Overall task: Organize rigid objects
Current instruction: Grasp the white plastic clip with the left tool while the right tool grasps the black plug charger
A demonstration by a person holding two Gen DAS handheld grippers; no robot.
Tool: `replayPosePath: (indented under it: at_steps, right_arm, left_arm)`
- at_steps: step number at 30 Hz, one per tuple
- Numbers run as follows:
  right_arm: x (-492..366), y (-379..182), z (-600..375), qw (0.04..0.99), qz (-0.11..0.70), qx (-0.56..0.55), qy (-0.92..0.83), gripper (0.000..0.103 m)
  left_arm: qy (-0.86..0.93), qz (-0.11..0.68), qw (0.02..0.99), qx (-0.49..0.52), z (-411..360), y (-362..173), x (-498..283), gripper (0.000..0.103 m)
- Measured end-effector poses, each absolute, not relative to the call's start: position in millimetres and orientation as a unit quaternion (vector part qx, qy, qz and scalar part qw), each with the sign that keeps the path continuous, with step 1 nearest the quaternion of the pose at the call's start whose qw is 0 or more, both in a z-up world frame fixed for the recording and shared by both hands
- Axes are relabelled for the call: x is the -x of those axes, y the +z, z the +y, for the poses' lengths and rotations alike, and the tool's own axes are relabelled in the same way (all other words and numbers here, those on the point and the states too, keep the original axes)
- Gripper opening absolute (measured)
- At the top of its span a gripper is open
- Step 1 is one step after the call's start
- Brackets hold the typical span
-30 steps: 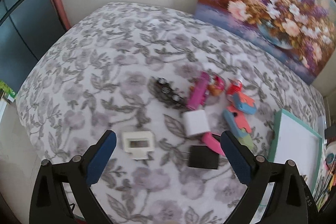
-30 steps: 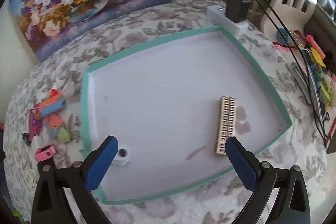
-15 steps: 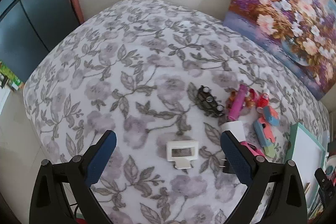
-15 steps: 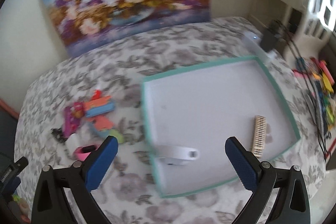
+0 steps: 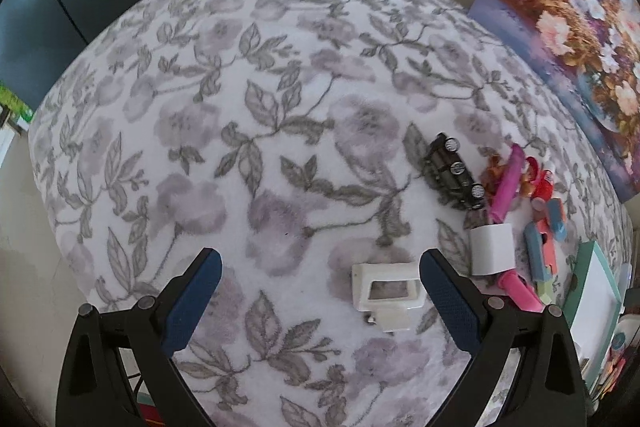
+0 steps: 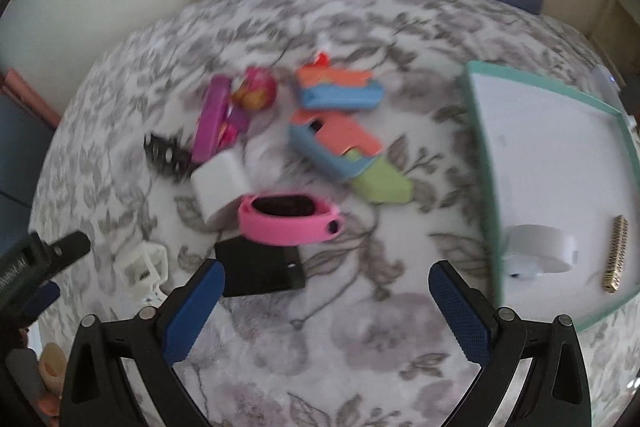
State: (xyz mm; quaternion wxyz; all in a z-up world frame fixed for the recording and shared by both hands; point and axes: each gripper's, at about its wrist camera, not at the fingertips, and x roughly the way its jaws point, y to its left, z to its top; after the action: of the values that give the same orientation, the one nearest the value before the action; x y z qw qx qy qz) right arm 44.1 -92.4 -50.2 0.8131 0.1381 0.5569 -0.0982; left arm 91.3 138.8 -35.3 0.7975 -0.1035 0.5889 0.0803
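Both grippers, left [image 5: 320, 297] and right [image 6: 326, 307], are hovering wide open and empty over the floral blanket [image 5: 248, 131]. The small white rectangular plastic frame [image 5: 387, 291] is lying just inside the left gripper's right finger [image 5: 448, 301]; it looks light, stiff and slick, so pinching across its narrow sides seems safest.

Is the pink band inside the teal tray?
No, the pink band lies on the floral cloth, left of the teal tray.

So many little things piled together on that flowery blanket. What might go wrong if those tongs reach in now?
1. The pink band lies touching the white block and the black block; the open right tongs might drag a neighbour along.
2. The white frame piece sits right beside one finger of the open left tongs, so a sideways move may knock it.
3. The blanket looks soft; pieces may tip.
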Motion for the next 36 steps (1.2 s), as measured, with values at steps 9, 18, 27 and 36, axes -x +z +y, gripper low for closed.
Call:
replayPosePath:
  at_steps: [9, 18, 27, 36]
  right_arm:
    - [-57.3, -75.3, -62.4, 0.805, 0.579, -0.103, -0.075, 0.103]
    - [-69.6, -94.6, -47.5, 0.804, 0.585, -0.077, -0.072, 0.103]
    - [-83.4, -103.6, -33.9, 0.81, 0.577, -0.059, -0.083, 0.103]
    - [-83.0, -100.9, -61.5, 0.807, 0.575, -0.082, -0.106, 0.101]
  left_arm:
    - [0.066, 0.603, 0.785, 0.126, 143.1, -49.2, -96.8, 0.099]
    - [0.042, 0.622, 0.775, 0.104, 124.0, -61.3, -105.1, 0.099]
    - [0.025, 0.636, 0.767, 0.086, 106.5, -72.2, -110.6, 0.099]
    - [0.024, 0.646, 0.76, 0.067, 88.5, -88.0, -116.0, 0.099]
